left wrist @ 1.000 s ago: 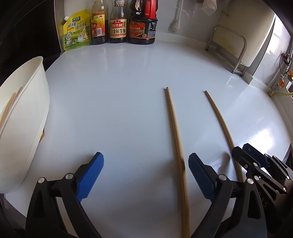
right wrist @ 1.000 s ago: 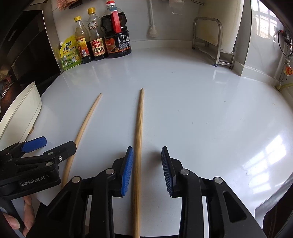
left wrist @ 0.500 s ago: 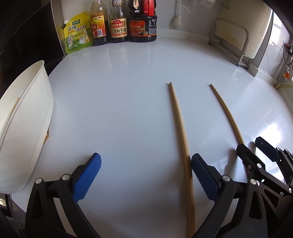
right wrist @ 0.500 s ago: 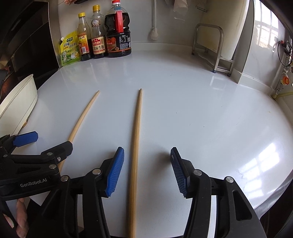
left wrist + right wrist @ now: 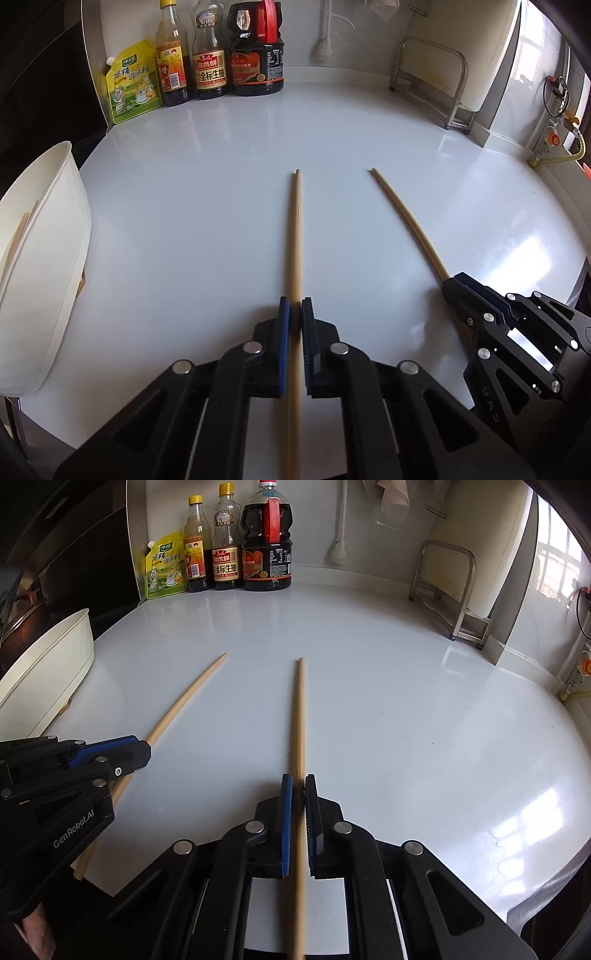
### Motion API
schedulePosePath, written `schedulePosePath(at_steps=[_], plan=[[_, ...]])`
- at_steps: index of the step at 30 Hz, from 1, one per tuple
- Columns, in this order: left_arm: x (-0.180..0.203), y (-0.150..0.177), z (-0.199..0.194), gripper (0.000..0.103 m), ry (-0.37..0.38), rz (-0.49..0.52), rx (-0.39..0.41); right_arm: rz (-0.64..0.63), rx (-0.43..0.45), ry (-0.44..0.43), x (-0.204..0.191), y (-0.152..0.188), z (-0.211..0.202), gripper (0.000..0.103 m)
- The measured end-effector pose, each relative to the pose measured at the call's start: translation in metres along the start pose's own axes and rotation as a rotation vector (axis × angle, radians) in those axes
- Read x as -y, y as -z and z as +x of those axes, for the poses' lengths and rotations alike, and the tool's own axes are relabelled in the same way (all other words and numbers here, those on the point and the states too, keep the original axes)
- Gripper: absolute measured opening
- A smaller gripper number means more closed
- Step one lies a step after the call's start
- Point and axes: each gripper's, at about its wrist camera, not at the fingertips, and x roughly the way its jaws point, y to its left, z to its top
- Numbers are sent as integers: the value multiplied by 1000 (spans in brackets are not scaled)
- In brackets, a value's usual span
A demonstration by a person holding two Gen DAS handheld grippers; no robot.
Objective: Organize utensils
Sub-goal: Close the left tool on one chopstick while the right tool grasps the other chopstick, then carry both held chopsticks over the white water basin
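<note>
Two long wooden chopsticks lie side by side on the white counter. My left gripper is shut on the left chopstick, which runs forward between its blue pads. My right gripper is shut on the right chopstick. In the left wrist view the right gripper sits over the right chopstick. In the right wrist view the left gripper sits over the left chopstick. A white utensil tub stands at the left with wooden sticks inside.
Three sauce bottles and a yellow-green pouch stand at the back left against the wall. A metal rack stands at the back right. The counter edge curves round at the front right.
Both grippers were open beside the chopsticks; both have now shut, each on its own chopstick. The left gripper shifted right to centre on its chopstick.
</note>
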Motion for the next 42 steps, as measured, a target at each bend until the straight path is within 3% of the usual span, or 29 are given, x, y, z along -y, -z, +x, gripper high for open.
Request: schedulePosePath(at_steps=[9, 17, 22, 29, 35, 42], plan=[[-16, 1, -18, 7, 66, -32, -17, 115, 12, -128, 4, -7, -14, 6], [-57, -8, -69, 7, 72, -98, 81, 121, 67, -205, -24, -29, -37, 6], [-102, -18, -107, 7, 46, -158, 166, 77, 115, -281, -66, -56, -50, 6], [-190, -21, -147, 7, -86, -257, 257, -35, 155, -390, -152, -105, -56, 7], [-263, -9, -148, 7, -185, -339, 245, -123, 131, -463, -227, -131, -44, 7], [-302, 0, -126, 7, -187, -391, 199, -170, 47, -467, -288, -139, -11, 6]])
